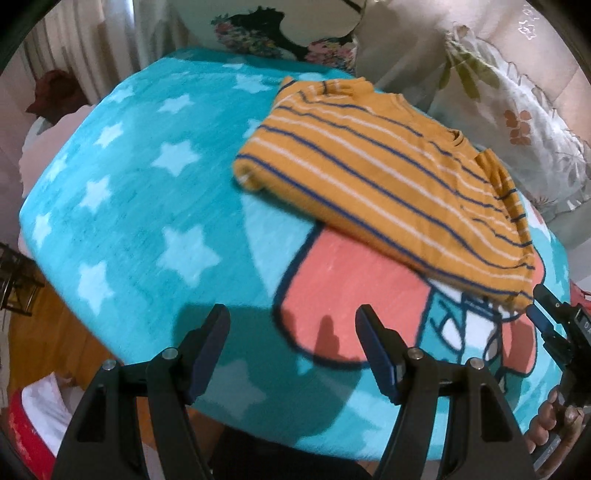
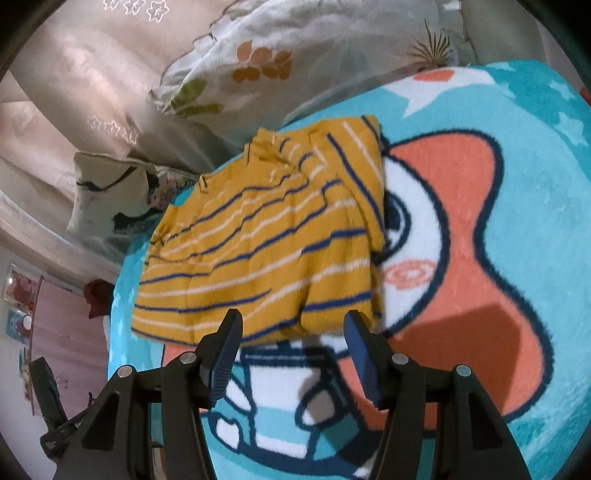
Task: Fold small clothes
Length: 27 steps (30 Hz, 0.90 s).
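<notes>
- Left claw [image 1: 291, 325]: jaws stand wide apart with nothing between them, only the blanket [image 1: 147, 229] and the claw's own shadow below. Its lower frame is cut off by the bottom edge of the left wrist view.
- Right claw [image 2: 293, 334]: jaws stand wide apart, with nothing gripped. The near hem of the shirt [image 2: 258, 251] lies just beyond the fingertips; whether the tips touch the cloth cannot be determined.
- In the left wrist view the right claw [image 1: 535, 302] enters at the right edge, its tips at the shirt's [image 1: 388, 181] nearest corner. Most of its body is cut off, and a hand [image 1: 546, 417] behind it is only partly visible.
- Both views are blurred, so fine fabric detail is hard to make out.
- Shirt: mustard-yellow knit with thin navy and white stripes, small in size. It lies folded on the blanket, the layers bunched and creased rather than flat, with the collar on the far side and a sleeve folded over the body.
- Blanket: turquoise fleece with white stars and a cartoon figure in coral, white and navy. The shirt covers part of the figure.
- Beyond the blanket: floral pillows [image 2: 258, 66] and a further printed cushion [image 1: 280, 33], both partly cut off.
</notes>
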### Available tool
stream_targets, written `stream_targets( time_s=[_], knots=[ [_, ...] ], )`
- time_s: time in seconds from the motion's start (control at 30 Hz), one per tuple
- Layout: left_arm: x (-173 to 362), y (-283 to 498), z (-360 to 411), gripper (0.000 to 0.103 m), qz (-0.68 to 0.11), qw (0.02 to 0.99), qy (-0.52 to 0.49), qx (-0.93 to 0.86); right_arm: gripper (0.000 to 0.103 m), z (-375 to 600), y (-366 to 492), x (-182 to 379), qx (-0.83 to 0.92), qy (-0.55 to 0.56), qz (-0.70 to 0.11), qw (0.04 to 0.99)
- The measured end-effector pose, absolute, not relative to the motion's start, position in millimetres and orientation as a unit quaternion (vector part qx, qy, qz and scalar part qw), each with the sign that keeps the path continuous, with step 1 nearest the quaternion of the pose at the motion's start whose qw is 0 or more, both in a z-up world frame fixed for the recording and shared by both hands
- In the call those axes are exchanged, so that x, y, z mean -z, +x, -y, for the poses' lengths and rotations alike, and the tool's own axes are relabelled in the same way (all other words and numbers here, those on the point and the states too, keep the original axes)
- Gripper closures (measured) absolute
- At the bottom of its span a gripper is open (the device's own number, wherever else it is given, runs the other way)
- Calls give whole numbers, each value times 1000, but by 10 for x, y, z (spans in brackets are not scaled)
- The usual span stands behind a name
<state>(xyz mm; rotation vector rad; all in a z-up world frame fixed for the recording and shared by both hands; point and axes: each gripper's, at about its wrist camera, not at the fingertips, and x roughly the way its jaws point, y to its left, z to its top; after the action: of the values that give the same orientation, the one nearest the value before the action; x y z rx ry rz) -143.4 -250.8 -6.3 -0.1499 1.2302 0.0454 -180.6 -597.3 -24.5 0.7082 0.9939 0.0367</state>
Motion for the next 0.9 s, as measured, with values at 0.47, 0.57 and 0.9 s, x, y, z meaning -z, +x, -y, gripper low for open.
stream_targets(
  time_s=[0.47,0.57,0.9],
  knots=[
    [25,-1014,2406,33,-563,825,-37,-18,40,5951,-1834,-7,25,318,-457,830],
    [28,-875,2235,33,-562,826,-44,-20,40,5751,-1692,-23,25,311,-465,829],
    [147,-415,1598,33,-567,821,-49,-34,40,4795,-1065,-25,-11,255,-502,826]
  ],
)
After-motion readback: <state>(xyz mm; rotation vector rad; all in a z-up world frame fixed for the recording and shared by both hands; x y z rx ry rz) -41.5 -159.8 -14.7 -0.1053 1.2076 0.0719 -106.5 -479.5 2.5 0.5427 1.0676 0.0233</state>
